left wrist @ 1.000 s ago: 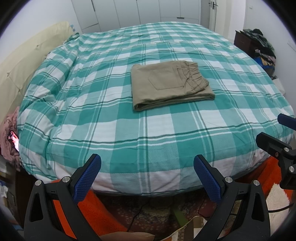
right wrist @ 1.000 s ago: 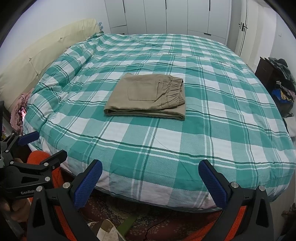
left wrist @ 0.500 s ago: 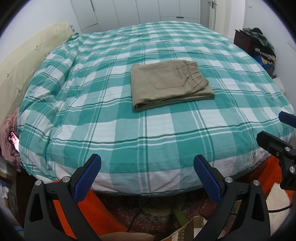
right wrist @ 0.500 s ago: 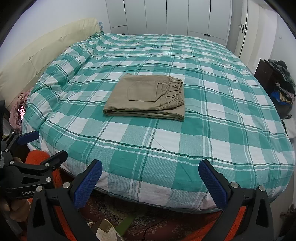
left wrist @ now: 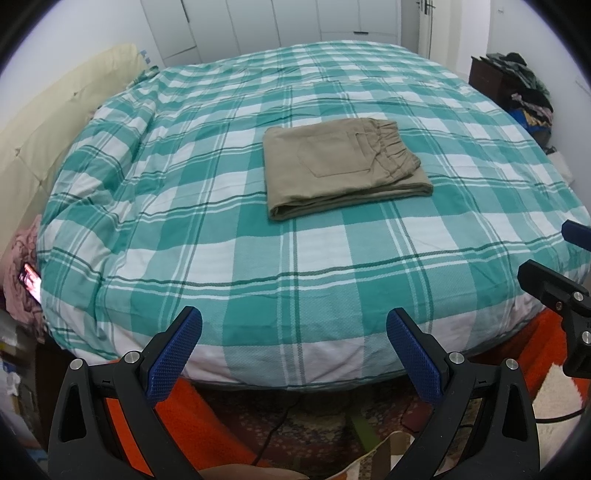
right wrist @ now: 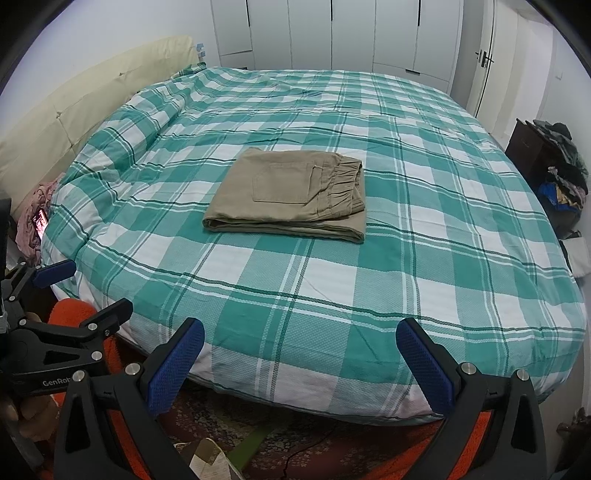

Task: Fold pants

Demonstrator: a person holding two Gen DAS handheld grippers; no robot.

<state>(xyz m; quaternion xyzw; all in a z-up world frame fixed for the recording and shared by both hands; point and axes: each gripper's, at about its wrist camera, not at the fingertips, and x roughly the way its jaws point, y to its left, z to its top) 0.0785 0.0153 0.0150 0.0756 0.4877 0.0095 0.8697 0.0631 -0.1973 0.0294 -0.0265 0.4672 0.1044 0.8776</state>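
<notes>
Khaki pants (left wrist: 341, 166) (right wrist: 291, 195) lie folded into a flat rectangle in the middle of a bed with a green and white plaid cover (left wrist: 221, 236) (right wrist: 424, 236). A back pocket faces up and the elastic waistband is at the right. My left gripper (left wrist: 293, 354) is open and held off the bed's near edge, well short of the pants, with nothing between its blue pads. My right gripper (right wrist: 299, 365) is open too, likewise back from the bed and empty. Each gripper shows at the edge of the other's view.
A cream headboard (right wrist: 74, 107) runs along the left. White wardrobe doors (right wrist: 332, 33) stand behind the bed. A dark cabinet piled with clothes (right wrist: 557, 166) is at the right. An orange rug (left wrist: 192, 417) and a patterned carpet cover the floor below.
Both views have shifted only slightly; the grippers stay open and held back from the bed. The folded pants have not moved.
</notes>
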